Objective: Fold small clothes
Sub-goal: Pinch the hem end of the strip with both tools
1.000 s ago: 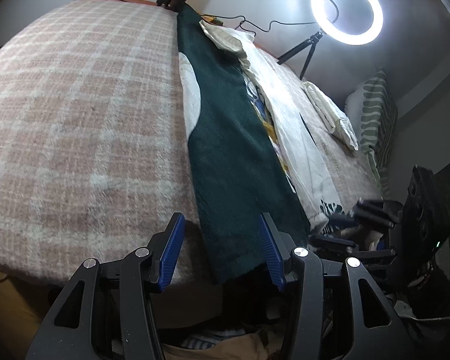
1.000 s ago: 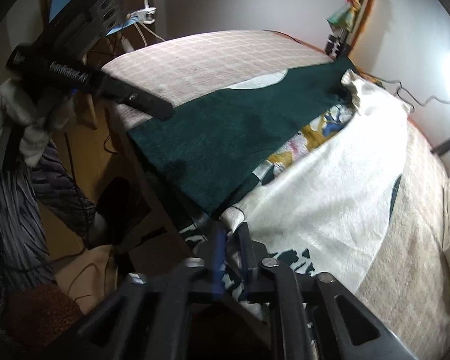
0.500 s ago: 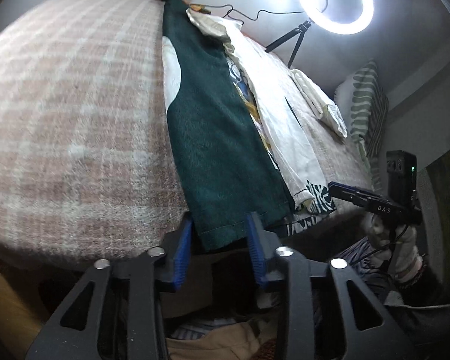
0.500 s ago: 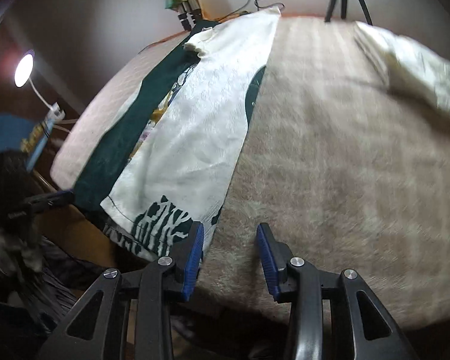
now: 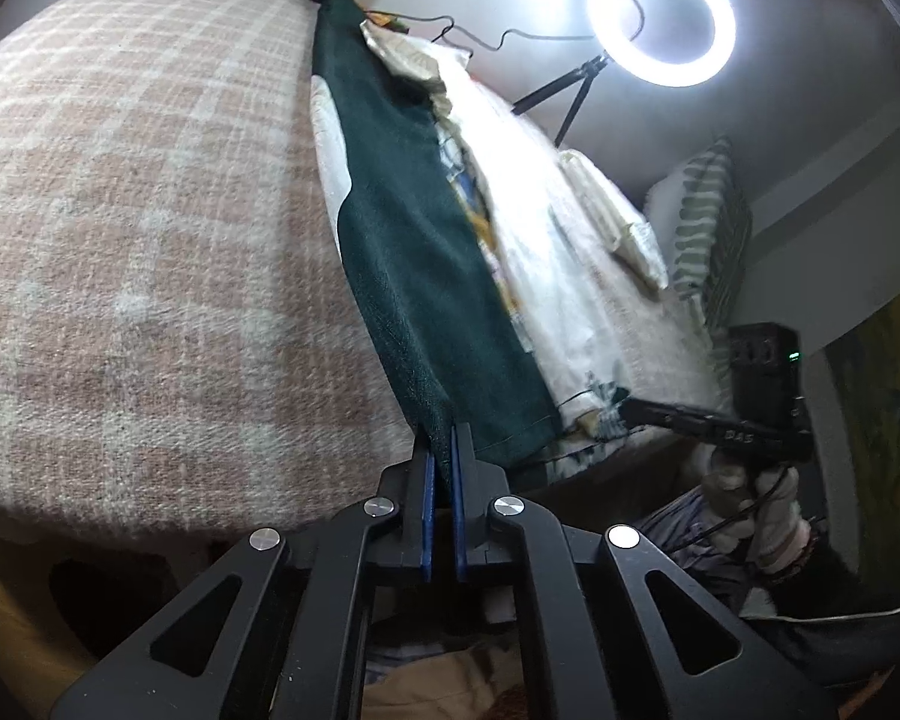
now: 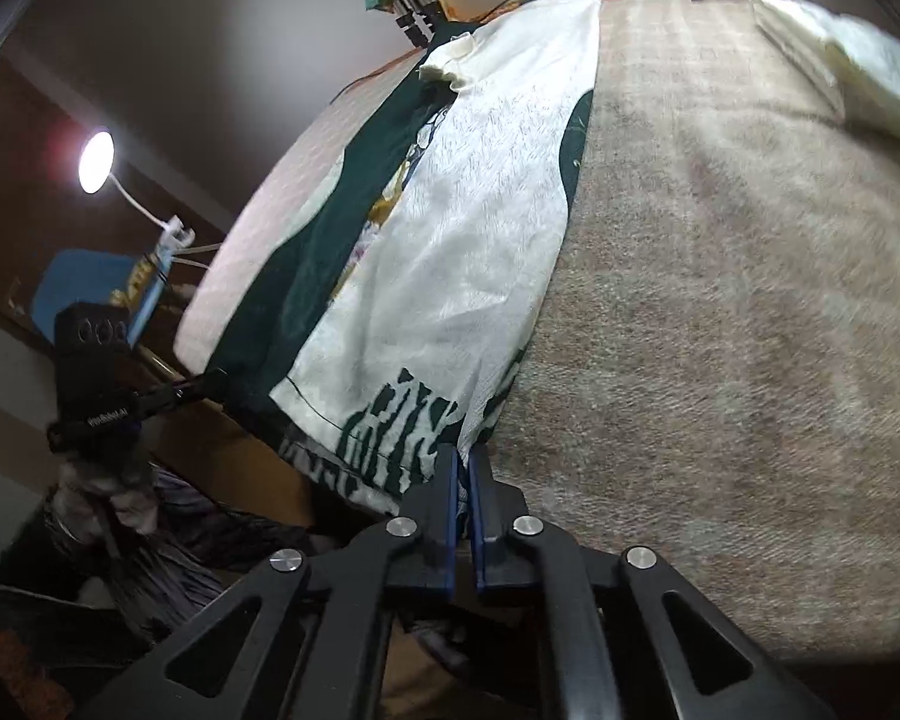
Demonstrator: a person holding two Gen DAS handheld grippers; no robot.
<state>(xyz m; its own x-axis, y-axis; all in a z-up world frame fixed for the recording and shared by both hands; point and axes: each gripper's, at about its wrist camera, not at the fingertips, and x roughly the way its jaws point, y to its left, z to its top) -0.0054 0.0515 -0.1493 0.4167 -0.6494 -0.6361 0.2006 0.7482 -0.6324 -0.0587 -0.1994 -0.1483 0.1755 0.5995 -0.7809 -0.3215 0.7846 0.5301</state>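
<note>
Dark green and cream patterned garment (image 5: 426,276) lies lengthwise on the pink checked blanket (image 5: 138,240); left gripper (image 5: 442,450) and right gripper (image 6: 463,468), jaws just closed, pinch its two near hem corners, likely to lift and fold it.

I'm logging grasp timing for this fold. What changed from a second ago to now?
Both jaws have just closed: the left gripper on the near hem corner of the dark green garment, the right gripper, after swinging over from mid-hem, on the cream printed garment's corner. The garments lie flat as before.
</note>
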